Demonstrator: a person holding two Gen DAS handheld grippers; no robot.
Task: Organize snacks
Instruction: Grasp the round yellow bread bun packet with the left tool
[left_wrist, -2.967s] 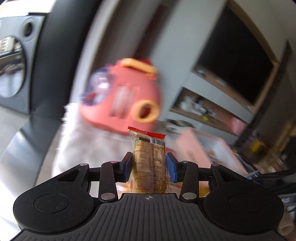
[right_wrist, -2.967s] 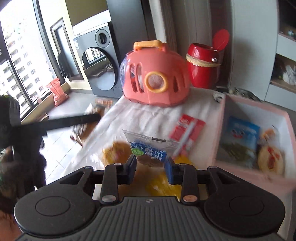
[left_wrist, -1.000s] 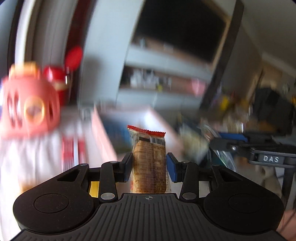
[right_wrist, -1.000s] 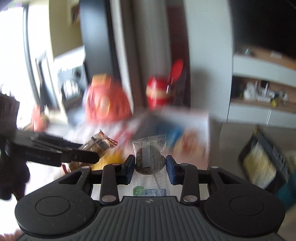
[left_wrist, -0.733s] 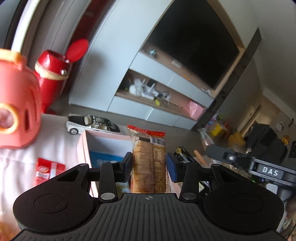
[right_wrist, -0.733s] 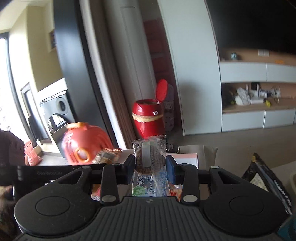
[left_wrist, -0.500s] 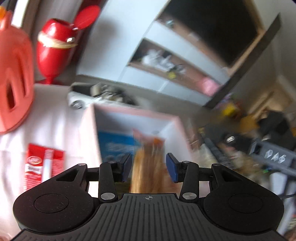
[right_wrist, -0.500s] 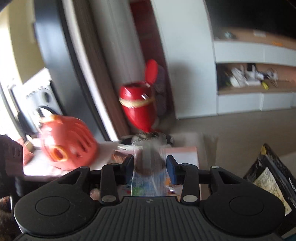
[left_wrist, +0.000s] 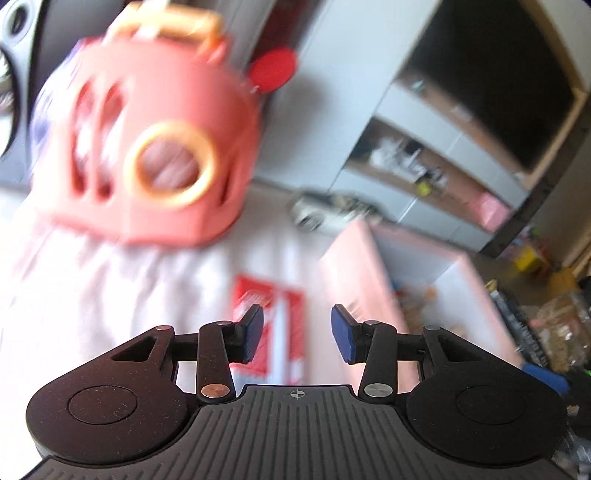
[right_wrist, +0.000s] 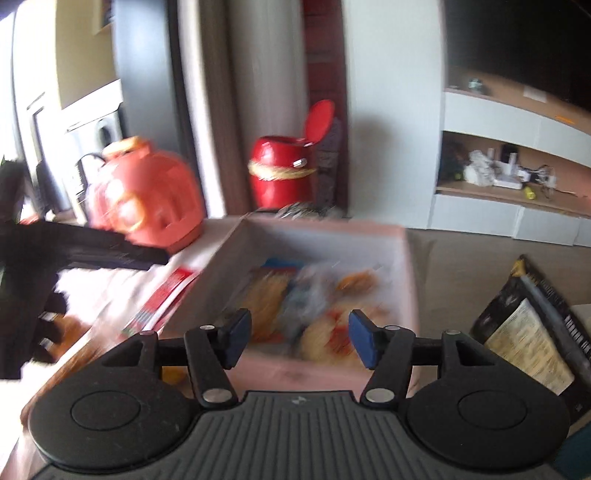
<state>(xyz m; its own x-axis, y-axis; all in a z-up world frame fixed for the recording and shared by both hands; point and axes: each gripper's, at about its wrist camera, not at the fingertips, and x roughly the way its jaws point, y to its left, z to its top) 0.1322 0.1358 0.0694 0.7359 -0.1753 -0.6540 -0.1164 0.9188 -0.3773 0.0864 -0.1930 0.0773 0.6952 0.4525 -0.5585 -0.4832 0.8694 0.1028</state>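
Note:
Both views are motion-blurred. My left gripper (left_wrist: 295, 334) is open and empty above the white cloth, over a red snack packet (left_wrist: 269, 299). The pink box (left_wrist: 351, 266) stands to its right. My right gripper (right_wrist: 300, 338) is open and empty above the near wall of the pink box (right_wrist: 325, 373), which holds several snack packets (right_wrist: 314, 302). The red packet (right_wrist: 166, 295) lies just left of the box. The left gripper shows in the right wrist view (right_wrist: 110, 251) as a dark blurred shape at left.
A pink domed carrier (left_wrist: 147, 147) sits at the back of the cloth, also in the right wrist view (right_wrist: 144, 199). A red bin (right_wrist: 284, 177) with raised lid stands behind. A toy car (left_wrist: 332, 210) lies behind the box. A black bag (right_wrist: 535, 332) is on the floor at right.
Both grippers have opened and let go of their snacks: the left its brown biscuit packet, the right its clear cookie packet. The left view has swung left toward the carrier.

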